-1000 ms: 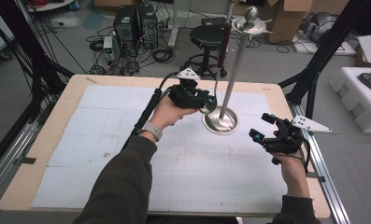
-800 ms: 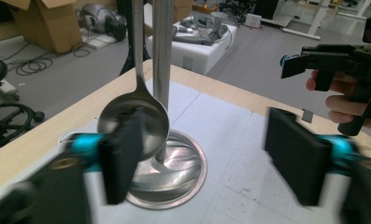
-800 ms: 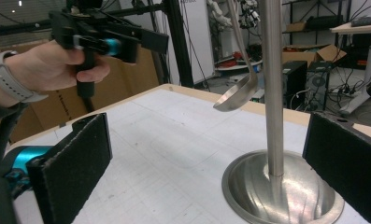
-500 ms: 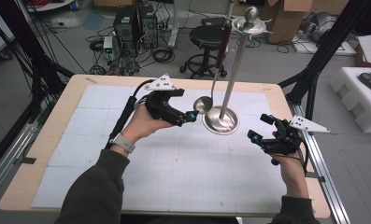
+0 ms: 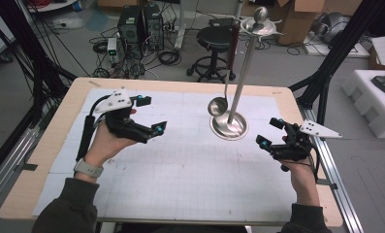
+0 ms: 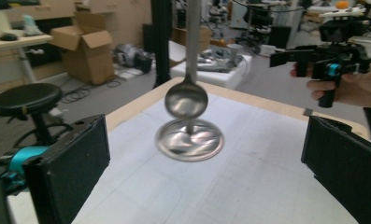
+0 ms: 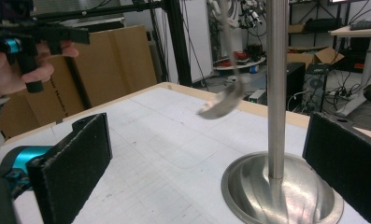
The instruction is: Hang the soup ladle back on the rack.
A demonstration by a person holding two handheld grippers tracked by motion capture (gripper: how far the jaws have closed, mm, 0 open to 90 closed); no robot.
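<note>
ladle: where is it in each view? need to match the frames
High view: ladle hangs right of centre, bowl just left of the stand's pole, above the table.
Left gripper view: ladle upper centre, bowl blurred, in front of the stand base.
Right gripper view: ladle upper centre, blurred, left of the pole.
Shared landmark: the round steel stand base.

Steel ladle [image 5: 219, 104] hanging on stand [image 5: 241, 77] (bowl low)
</note>
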